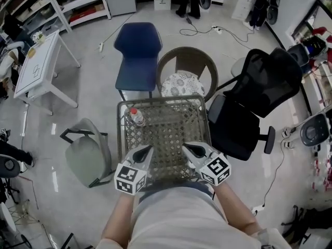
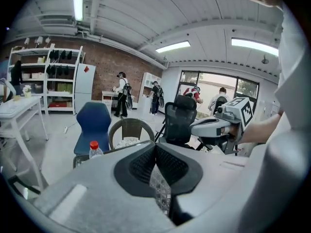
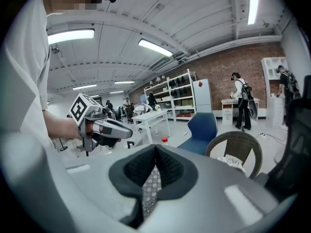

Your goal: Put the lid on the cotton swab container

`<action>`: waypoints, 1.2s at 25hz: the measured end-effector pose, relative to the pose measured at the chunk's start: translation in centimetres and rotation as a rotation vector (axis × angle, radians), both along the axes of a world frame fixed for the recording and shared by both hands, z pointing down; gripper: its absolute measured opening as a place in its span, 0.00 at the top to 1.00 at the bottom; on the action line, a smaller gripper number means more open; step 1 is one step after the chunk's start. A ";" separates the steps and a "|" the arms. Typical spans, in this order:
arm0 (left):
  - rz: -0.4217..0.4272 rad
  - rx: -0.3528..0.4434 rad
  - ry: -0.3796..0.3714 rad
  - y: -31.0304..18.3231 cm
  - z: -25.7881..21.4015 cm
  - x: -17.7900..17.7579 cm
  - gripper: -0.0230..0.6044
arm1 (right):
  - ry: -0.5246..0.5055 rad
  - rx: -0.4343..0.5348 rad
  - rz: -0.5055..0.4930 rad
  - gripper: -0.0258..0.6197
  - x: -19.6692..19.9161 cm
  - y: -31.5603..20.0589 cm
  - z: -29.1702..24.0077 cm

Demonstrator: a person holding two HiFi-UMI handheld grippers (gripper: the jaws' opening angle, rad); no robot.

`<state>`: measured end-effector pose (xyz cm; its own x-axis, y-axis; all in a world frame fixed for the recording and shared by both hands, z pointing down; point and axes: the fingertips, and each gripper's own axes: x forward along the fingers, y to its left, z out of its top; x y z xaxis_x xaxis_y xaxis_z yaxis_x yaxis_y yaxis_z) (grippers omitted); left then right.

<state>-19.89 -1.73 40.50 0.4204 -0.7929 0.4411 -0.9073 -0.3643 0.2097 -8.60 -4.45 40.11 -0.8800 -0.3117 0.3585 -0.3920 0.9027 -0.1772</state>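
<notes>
No cotton swab container or lid shows in any view. My left gripper and right gripper hover side by side over the near edge of a small lattice-top table. Both are shut with nothing between the pads. In the left gripper view my left gripper has its pads meeting, and the right gripper shows beside it. In the right gripper view my right gripper is likewise closed, with the left gripper off to its left.
A clear bottle with a red cap stands at the table's far left corner. Beyond the table are a blue chair and a wicker chair. A black office chair is at the right, a grey chair at the left.
</notes>
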 end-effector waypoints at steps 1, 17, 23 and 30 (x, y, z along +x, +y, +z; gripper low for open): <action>-0.003 0.024 0.004 -0.2 -1.0 -0.4 0.95 | -0.011 0.016 0.003 0.96 -0.2 -0.1 -1.0; -0.007 0.324 0.033 -1.9 -12.6 -2.0 0.95 | -0.123 0.197 0.076 0.96 0.1 -1.2 -12.1; -0.021 0.355 0.043 -1.6 -13.8 -2.2 0.95 | -0.149 0.223 0.088 0.96 0.2 -0.8 -13.9; -0.025 0.366 0.041 -1.5 -13.5 -1.6 0.95 | -0.146 0.287 0.140 0.96 1.4 -1.2 -14.4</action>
<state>-21.51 -3.22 26.99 0.4108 -0.9052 0.1089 -0.9102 -0.4003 0.1061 -7.21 -5.63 25.76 -0.8568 -0.5032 0.1124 -0.5051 0.8629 0.0129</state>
